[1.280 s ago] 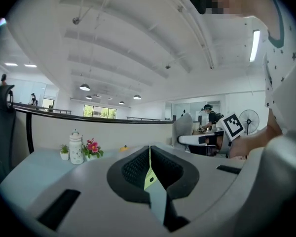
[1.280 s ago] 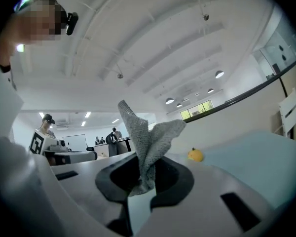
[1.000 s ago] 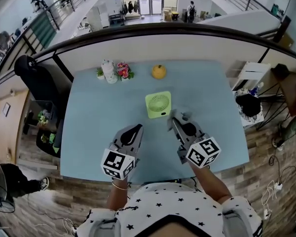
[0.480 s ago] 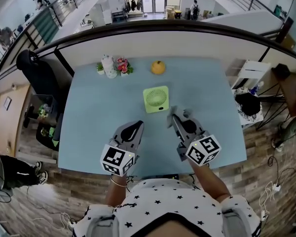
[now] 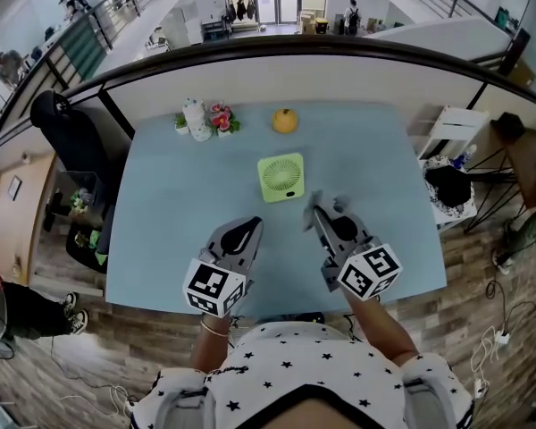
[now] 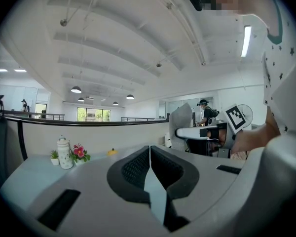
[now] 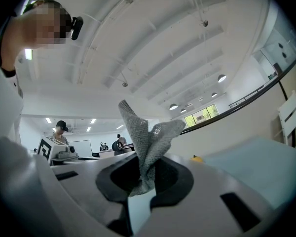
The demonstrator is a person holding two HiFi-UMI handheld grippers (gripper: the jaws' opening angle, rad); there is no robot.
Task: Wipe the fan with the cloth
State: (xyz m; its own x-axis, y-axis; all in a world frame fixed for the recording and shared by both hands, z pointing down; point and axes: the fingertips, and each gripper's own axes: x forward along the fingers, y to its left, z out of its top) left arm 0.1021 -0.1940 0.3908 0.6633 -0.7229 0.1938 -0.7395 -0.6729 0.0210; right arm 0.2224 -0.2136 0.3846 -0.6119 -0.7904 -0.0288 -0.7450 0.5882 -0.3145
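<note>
Tongs first: our right tongs (image 7: 147, 174) are clamped on the grey cloth (image 7: 145, 142), pinched near its middle so that it stands up in a crumpled peak beyond the jaw tips. Our left tongs (image 6: 150, 164) have their jaws pressed together with nothing between them. Both hover side by side, apart from each other, over the near part of the blue worktop (image 5: 179, 195).

The green fan (image 5: 281, 178) sits ahead of them with its round grille toward us. It is just beyond the right tongs' tips and a little to their left, and neither cloth nor jaws touch it.

Over the last second we see hardly any change. Both tongs have kept much the same pose, and the gap to the fan looks no smaller. We judge that wiping has not begun and that the cloth must be carried forward and down onto the grille.

Farther ahead, at the worktop's far edge, stand a yellow fruit (image 5: 285, 121), a small flower pot (image 5: 221, 123) and a white jar (image 5: 196, 119).
</note>
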